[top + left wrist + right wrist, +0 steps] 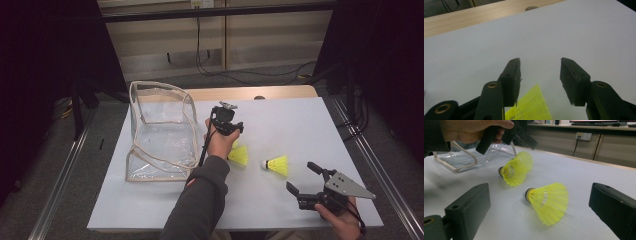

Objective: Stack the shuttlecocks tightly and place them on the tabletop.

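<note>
Two yellow shuttlecocks lie on the white table (290, 120). One shuttlecock (239, 155) lies just under my left hand, and its skirt (531, 107) shows low between the left jaws. The other shuttlecock (276, 164) lies to its right, white cork pointing left. My left gripper (227, 122) hovers open above the first one, nothing between its jaws (540, 62). My right gripper (300, 176) is open near the front right edge, its jaws framing the nearer shuttlecock (549, 201) from a short distance. The farther shuttlecock (516, 170) lies behind it.
A clear plastic bag with beige trim (160, 130) stands open on the table's left side, close to my left hand (471, 130). A wooden strip (250, 93) borders the far edge. Cables run across the floor behind the table.
</note>
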The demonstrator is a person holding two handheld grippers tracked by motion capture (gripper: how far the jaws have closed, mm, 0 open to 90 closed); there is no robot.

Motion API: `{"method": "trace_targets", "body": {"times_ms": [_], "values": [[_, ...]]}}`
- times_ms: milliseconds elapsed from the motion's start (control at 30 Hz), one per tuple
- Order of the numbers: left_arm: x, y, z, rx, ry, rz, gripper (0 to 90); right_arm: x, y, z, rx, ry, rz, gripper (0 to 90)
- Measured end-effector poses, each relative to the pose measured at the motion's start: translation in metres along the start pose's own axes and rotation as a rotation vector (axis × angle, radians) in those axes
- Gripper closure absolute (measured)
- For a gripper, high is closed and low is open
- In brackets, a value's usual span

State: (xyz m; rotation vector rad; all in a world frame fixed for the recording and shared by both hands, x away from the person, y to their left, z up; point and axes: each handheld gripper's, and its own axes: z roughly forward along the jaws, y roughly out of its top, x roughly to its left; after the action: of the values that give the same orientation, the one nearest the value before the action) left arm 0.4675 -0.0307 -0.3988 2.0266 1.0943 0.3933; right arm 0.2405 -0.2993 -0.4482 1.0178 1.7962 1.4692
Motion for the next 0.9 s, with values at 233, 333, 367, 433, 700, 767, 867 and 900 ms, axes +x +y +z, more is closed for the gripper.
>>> {"method": "trace_targets", "body": {"times_ms": [233,333,367,433,700,767,867,900], "values": [[-0.002,-0.005,-0.009,-0.018,-0.045,-0.033,35.0,0.000,0.000,0.000,-0.003,0.000,-0.002,3.1],[-0.003,-0.008,-0.012,-0.014,-0.061,-0.028,31.6,0.000,0.000,0.000,0.000,0.001,-0.003,3.1],[-0.005,-0.008,-0.013,-0.015,-0.070,-0.031,29.6,0.000,0.000,0.000,0.000,0.002,-0.006,3.1],[-0.007,-0.010,-0.016,-0.018,-0.082,-0.027,27.3,0.000,0.000,0.000,0.001,0.004,-0.006,3.1],[-0.009,-0.012,-0.027,-0.022,-0.117,-0.032,13.6,0.000,0.000,0.000,0.003,0.000,-0.009,3.1],[-0.008,-0.014,-0.030,-0.017,-0.125,-0.025,11.9,0.000,0.000,0.000,0.002,0.000,-0.006,3.1],[-0.008,-0.017,-0.033,-0.024,-0.141,-0.028,9.3,0.000,0.000,0.001,0.006,0.002,-0.005,3.1],[-0.009,-0.018,-0.034,-0.024,-0.146,-0.027,9.2,0.000,0.000,0.001,0.006,0.002,-0.008,3.1]]}}
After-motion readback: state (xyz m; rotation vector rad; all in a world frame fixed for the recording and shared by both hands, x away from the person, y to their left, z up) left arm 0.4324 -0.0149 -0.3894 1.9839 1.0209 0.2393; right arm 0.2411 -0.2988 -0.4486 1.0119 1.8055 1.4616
